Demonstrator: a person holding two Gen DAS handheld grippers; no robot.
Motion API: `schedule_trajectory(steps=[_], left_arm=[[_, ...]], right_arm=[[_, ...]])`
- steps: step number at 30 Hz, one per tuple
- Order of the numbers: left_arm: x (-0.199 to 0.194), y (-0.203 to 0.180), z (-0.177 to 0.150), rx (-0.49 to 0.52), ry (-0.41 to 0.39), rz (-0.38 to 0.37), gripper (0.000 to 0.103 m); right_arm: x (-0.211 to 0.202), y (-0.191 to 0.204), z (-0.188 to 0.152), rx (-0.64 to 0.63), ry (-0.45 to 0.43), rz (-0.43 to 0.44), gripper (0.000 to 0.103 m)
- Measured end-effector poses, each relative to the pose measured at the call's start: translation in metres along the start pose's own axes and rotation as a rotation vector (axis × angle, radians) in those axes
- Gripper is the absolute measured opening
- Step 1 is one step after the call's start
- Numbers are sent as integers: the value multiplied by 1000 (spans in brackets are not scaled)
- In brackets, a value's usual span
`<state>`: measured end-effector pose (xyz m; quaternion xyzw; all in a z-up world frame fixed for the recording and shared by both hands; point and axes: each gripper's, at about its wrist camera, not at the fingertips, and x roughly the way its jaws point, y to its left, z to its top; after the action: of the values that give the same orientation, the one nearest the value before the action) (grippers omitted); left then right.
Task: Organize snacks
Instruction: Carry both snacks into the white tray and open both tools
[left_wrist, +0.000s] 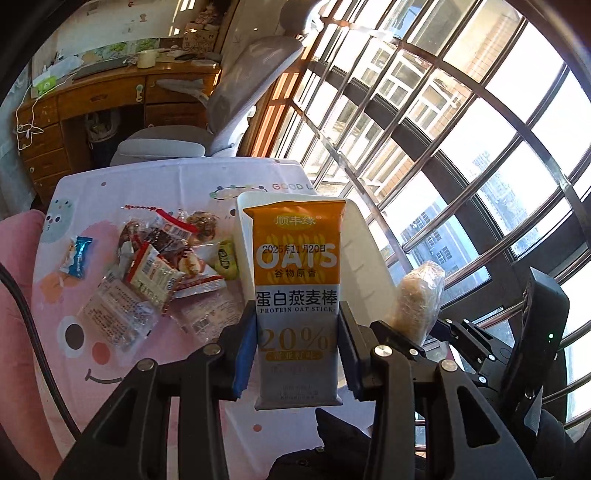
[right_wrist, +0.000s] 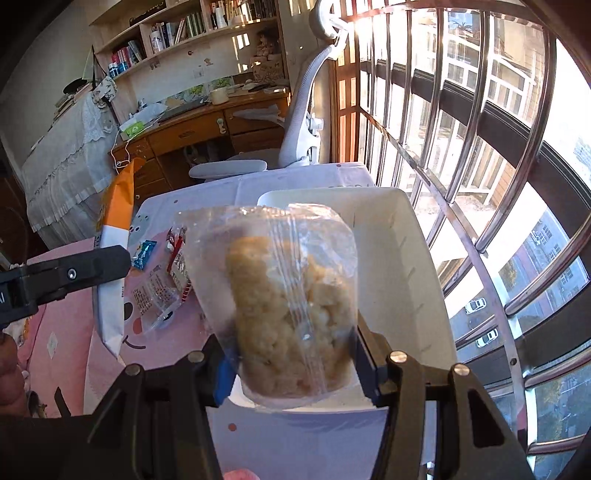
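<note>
My left gripper (left_wrist: 297, 347) is shut on an orange and white protein oat stick packet (left_wrist: 295, 266), held upright above the table. My right gripper (right_wrist: 295, 354) is shut on a clear bag of beige puffed snack (right_wrist: 284, 314), which hangs over the near end of a white bin (right_wrist: 413, 258). The same white bin (left_wrist: 365, 243) shows behind the oat packet in the left wrist view. The right gripper (left_wrist: 413, 332) with its clear snack bag (left_wrist: 419, 299) appears at the right there. The oat packet (right_wrist: 114, 236) and the left gripper's finger (right_wrist: 92, 267) show at the left in the right wrist view.
A pile of several wrapped snacks (left_wrist: 159, 266) lies on the pink cartoon tablecloth (left_wrist: 92, 362) left of the bin. A grey office chair (left_wrist: 221, 110) and a wooden desk (left_wrist: 92, 107) stand behind the table. A barred window (left_wrist: 461, 129) fills the right side.
</note>
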<state>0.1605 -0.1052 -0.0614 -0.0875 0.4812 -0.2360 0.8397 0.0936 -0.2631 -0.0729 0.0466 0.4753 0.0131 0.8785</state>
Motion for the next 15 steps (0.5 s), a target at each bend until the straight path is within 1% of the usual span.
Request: schedule_trajectory(steps=[7, 15], left_arm=[[34, -40, 2, -6, 9, -12, 39], [61, -71, 2, 5, 34, -1, 40]], right_arm=[[11, -38, 7, -51, 43, 1, 54], [16, -73, 11, -52, 40, 23, 54]])
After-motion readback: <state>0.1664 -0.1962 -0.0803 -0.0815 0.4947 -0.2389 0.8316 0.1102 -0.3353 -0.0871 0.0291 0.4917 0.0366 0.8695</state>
